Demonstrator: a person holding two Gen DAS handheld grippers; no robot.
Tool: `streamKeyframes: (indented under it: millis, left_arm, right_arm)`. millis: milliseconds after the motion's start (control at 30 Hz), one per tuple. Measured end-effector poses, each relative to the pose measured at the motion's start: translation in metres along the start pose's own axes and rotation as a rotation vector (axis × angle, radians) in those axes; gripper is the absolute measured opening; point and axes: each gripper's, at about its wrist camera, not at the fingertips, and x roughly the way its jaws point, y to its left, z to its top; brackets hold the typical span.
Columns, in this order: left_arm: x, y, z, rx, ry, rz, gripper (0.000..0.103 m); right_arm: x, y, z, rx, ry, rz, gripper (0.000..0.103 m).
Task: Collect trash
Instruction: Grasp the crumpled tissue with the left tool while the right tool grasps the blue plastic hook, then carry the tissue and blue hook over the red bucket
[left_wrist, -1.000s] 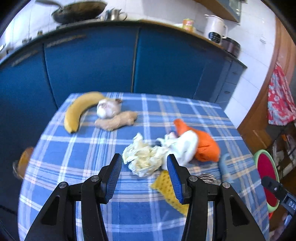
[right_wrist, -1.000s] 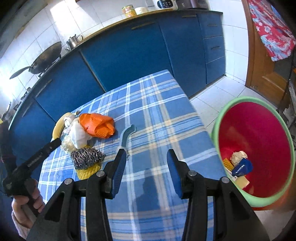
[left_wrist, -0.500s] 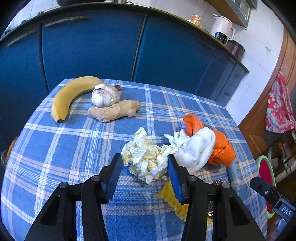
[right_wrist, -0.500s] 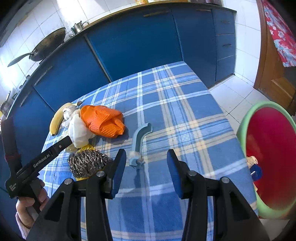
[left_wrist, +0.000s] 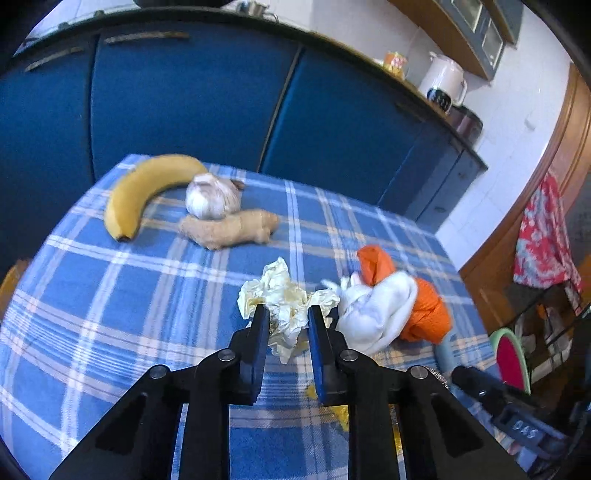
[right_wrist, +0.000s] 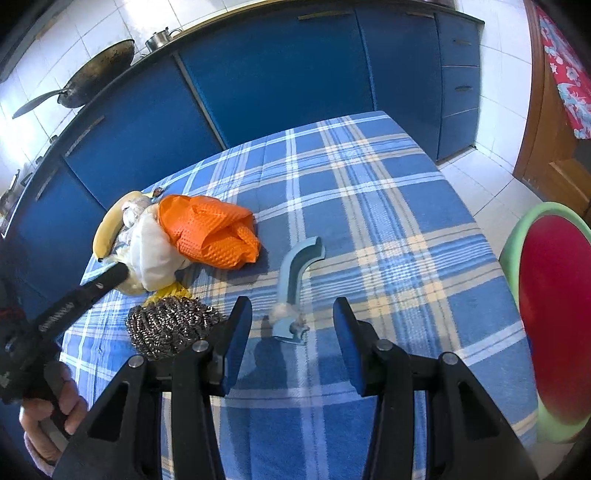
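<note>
Left tool (left_wrist: 284, 319): nipped in on the crumpled paper (left_wrist: 284, 295), which lies on the checked worktop (left_wrist: 147, 295) beside the white cloth (left_wrist: 380, 314).
Right tool (right_wrist: 291, 321): wide apart, holding nothing, over the blue hook (right_wrist: 297, 284).
Bin (right_wrist: 554, 314): off the worktop's right edge.
Scourer (right_wrist: 168, 325): just left of the right tool.

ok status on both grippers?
Left gripper shut on crumpled paper. Right gripper open, above blue scraper. Cloths beside paper.

Both wrist views look down close; share orange cloth (left_wrist: 424, 310).
</note>
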Motion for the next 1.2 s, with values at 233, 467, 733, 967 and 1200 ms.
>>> streamKeyframes:
  millis: [233,467,733,967,1200]
  left_arm:
    - [-0.012,0.001,0.004,-0.013,-0.030,-0.019,0.021]
    - [-0.022,0.000,0.005,-0.017,-0.041,-0.014,0.021]
    - [-0.036,-0.005,0.000,-0.010,-0.044,-0.011,0.021]
    - [-0.056,-0.015,-0.006,0.004,-0.055,-0.020,0.021]
    - [-0.072,-0.027,-0.013,0.017,-0.060,-0.039,0.021]
  right_arm:
    - [0.006,0.002,-0.004,0.006,0.016,0.010,0.048]
    - [0.008,0.001,-0.007,0.000,0.012,0.005,0.047]
    - [0.008,0.002,-0.009,-0.010,-0.011,-0.013,0.035]
    - [-0.005,-0.003,-0.015,0.001,-0.023,0.017,0.019]
    - [-0.039,-0.002,-0.023,-0.007,-0.076,0.043,0.019]
